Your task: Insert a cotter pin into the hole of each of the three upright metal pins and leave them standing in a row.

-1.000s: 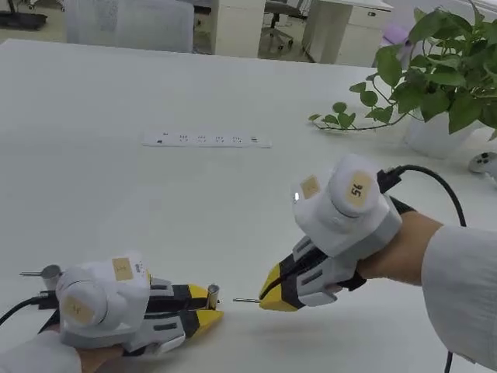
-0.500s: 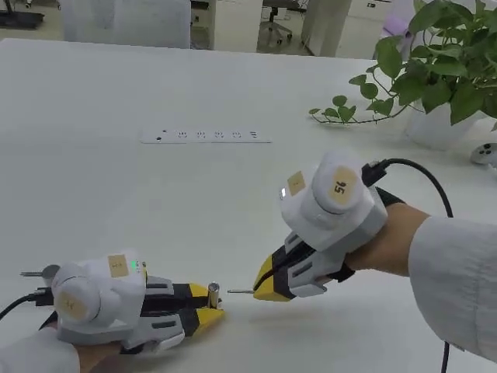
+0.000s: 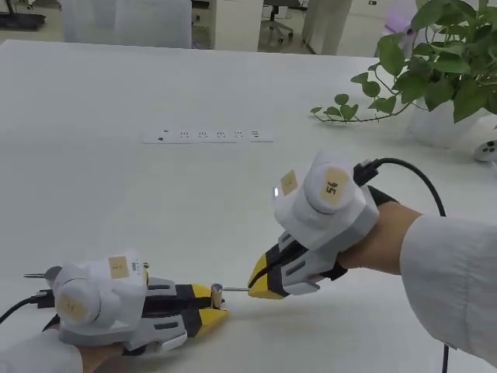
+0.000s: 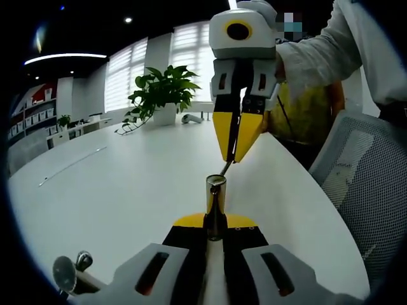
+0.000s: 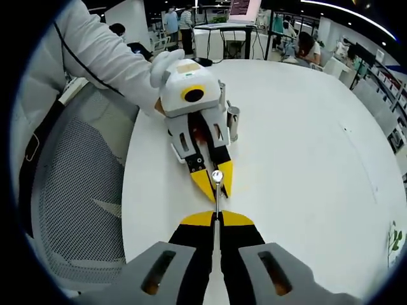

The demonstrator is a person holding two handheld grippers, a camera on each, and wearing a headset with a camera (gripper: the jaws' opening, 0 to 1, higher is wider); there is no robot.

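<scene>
A smooth white table [image 3: 116, 179] stretches across a bright open-plan office, with a flat white power strip [image 3: 206, 137] lying in the upper middle of the head view.

At the lower left edge of that view a short cylindrical second metal pin [image 3: 51, 273] stands upright, and a thin rod [image 3: 33, 275] pokes out of it to the left. Just right of it is the left gripper [image 3: 211, 305], white plastic with yellow-tipped black jaws. The jaws are nearly closed and clamp a shiny upright metal pin [image 3: 217, 294] by its lower part, low in the frame just left of centre. The left gripper view shows this pin's flat round top and polished barrel rising from between the jaws.

A slim straight cotter pin [image 3: 235, 290] bridges the small gap to the right gripper [image 3: 255, 286], whose jaws are pressed together on it. The pin's free end meets the metal pin near its top; whether it sits in the hole cannot be told.

Count in the head view: two metal pins, two grippers.

A leafy potted plant [image 3: 443, 54] fills the upper right corner.
</scene>
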